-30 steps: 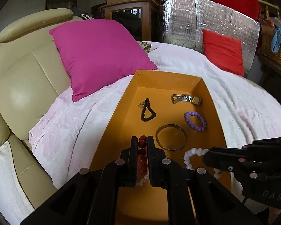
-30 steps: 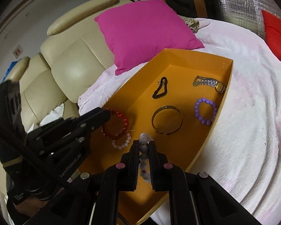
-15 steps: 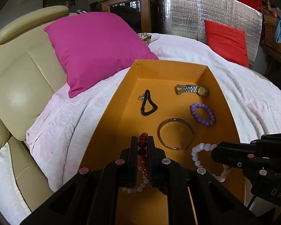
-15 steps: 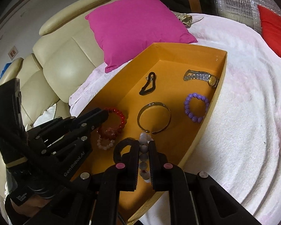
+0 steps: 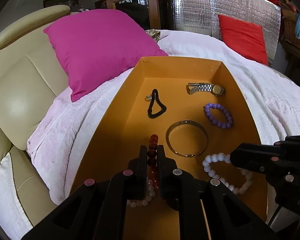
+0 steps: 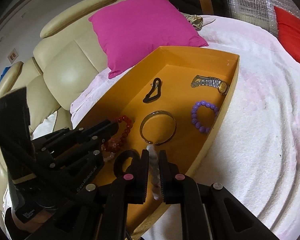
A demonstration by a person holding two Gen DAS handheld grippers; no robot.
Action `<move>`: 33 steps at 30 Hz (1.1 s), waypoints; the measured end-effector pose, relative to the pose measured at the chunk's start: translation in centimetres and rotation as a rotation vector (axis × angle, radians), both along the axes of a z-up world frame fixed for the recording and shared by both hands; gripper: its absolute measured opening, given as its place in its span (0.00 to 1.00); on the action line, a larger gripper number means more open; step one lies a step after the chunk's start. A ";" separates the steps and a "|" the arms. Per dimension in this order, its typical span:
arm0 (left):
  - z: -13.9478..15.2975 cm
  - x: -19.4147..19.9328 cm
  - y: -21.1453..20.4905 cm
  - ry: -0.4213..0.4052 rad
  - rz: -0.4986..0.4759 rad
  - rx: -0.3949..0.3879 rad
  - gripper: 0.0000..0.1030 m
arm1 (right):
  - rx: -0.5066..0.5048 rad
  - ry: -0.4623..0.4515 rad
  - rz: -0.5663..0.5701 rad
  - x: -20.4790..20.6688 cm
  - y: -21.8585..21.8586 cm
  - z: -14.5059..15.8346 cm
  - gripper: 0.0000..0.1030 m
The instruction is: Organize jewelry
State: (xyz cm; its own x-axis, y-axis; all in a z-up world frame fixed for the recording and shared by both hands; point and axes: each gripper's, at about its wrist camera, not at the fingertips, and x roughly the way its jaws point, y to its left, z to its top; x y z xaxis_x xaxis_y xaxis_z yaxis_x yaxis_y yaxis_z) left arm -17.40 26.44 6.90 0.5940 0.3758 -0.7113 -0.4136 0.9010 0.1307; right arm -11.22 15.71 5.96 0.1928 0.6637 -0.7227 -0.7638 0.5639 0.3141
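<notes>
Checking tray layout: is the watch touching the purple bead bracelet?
No, in the left wrist view the watch lies apart from the purple bead bracelet, with bare orange tray floor between them.

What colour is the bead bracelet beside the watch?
Purple bracelet, beside the watch; clearest in the left wrist view.

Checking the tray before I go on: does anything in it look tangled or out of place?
Nothing damaged. The red bracelet in the left tool overlaps a pale pink one, so they may snag.

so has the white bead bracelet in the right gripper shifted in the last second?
Yes. The white bead bracelet has drifted right of the fixed gold bangle, carried by the right gripper inside the orange tray.
</notes>
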 end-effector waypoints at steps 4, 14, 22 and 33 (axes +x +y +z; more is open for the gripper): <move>-0.3 -0.2 0.0 0.020 0.013 0.001 0.13 | 0.000 -0.004 -0.009 0.0 -0.1 0.1 0.11; -0.2 -1.5 -0.6 0.037 0.052 0.036 0.47 | 0.004 0.024 -0.031 -0.2 -1.0 0.5 0.11; 1.7 -3.1 -2.0 0.030 0.104 0.071 0.68 | 0.010 0.021 -0.056 -0.4 -2.7 1.8 0.17; 7.6 -6.9 -6.1 -0.049 0.150 0.124 0.80 | -0.035 -0.120 -0.079 -3.6 -7.5 5.7 0.30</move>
State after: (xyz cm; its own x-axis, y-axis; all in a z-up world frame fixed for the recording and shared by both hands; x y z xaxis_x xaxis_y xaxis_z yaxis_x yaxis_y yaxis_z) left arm -24.31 20.31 14.52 0.5574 0.5456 -0.6257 -0.5502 0.8072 0.2138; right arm -14.82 8.17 11.62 0.3300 0.6175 -0.7140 -0.7475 0.6328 0.2018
